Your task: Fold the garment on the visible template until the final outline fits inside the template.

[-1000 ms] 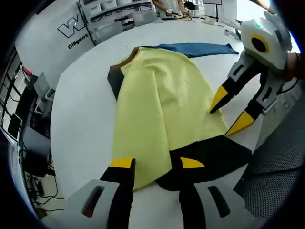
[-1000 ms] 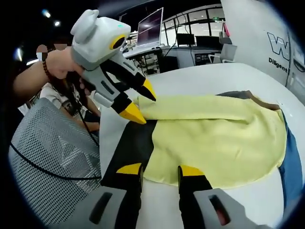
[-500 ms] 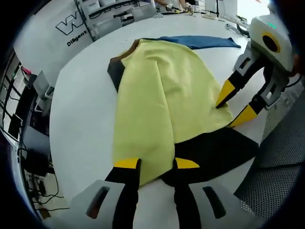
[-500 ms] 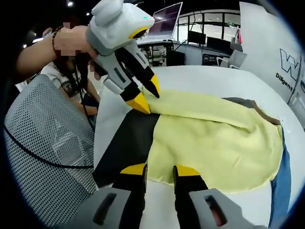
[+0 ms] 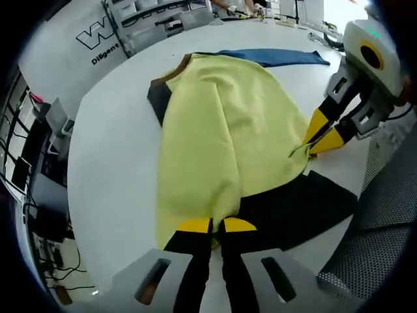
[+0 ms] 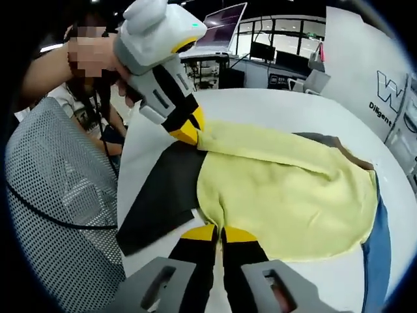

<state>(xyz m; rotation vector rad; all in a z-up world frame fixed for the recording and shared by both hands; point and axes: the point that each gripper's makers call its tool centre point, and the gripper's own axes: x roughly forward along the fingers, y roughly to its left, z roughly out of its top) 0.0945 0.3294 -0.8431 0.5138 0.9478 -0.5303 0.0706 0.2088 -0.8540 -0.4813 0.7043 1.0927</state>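
A pale yellow garment (image 5: 221, 117) lies over a black template (image 5: 293, 202) on a white table (image 5: 111, 143). My left gripper (image 5: 215, 225) is shut on the garment's near hem, at its left corner. At the right, my right gripper (image 5: 319, 134) pinches the other hem corner. In the right gripper view, the right gripper (image 6: 220, 231) is shut on the yellow garment (image 6: 293, 195) at its near edge. The left gripper (image 6: 190, 128), held by a hand, clamps the hem beside the black template (image 6: 163, 189).
A blue cloth (image 5: 273, 57) lies past the garment's far end and shows as a blue cloth (image 6: 371, 254) along the right. A grey mesh chair (image 6: 52, 215) stands against the table edge. Desks, monitors and shelves fill the background.
Both grippers went from open above the hem to shut on the garment's hem corners. The hem is slightly bunched and lifted at each pinch.
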